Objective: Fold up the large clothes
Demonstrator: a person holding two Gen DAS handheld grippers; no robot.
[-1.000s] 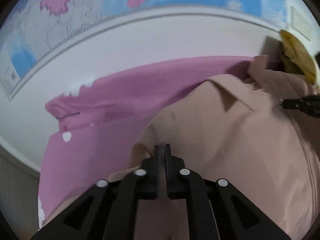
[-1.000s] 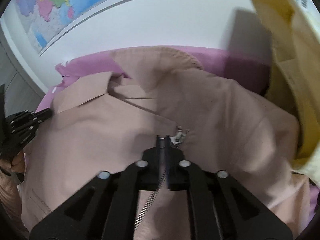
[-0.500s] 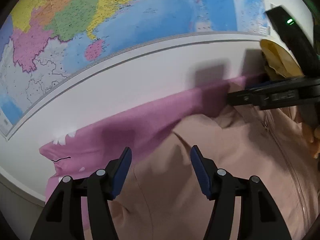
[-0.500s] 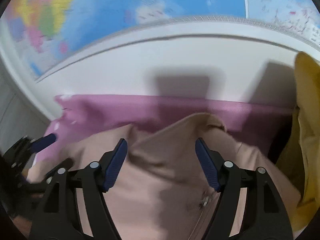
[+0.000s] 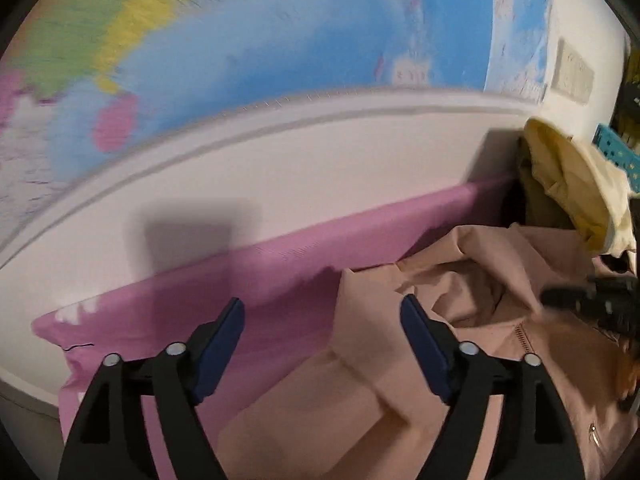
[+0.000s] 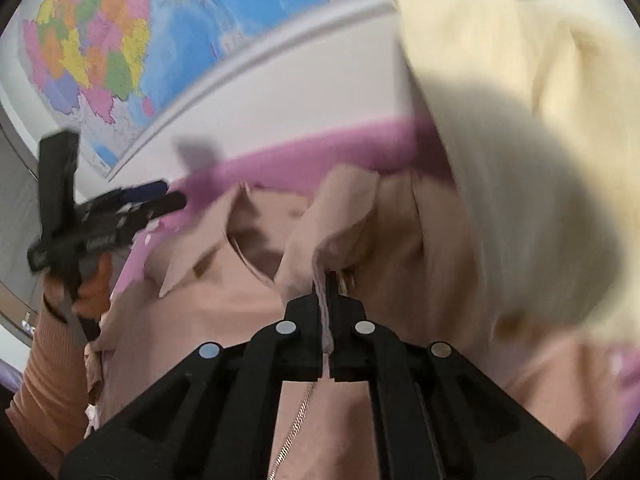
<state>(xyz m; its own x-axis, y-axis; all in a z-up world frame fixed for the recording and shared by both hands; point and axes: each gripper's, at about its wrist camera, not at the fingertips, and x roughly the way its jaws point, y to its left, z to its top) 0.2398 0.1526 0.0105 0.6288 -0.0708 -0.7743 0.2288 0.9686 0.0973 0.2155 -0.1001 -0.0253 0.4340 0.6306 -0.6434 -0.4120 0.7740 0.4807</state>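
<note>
Your beige jacket (image 6: 224, 320) lies on the pink sheet (image 5: 200, 304), collar end toward the white wall (image 5: 320, 168) and its zipper (image 6: 296, 428) running back toward you, so its long axis points away from you at the wall. There is one beige jacket, one cream-yellow garment (image 6: 520, 160) heaped to its right, and one map (image 5: 280, 40) on the wall above.

Your right gripper (image 6: 327, 280) is pinched closed on the jacket's front edge by the zipper, just below the collar. Your left gripper (image 5: 322, 320) has its blue-padded fingers (image 5: 224, 340) spread wide with nothing between them, raised over the sheet and the jacket's left side.

The right wrist view shows the closed grip, the collar's inside and your left hand (image 6: 86, 276) in its orange sleeve; the left wrist view does not show that grip, only the blurred tip of the right gripper at its right edge. The left view alone shows a teal object (image 5: 616, 152) behind the cream garment.
</note>
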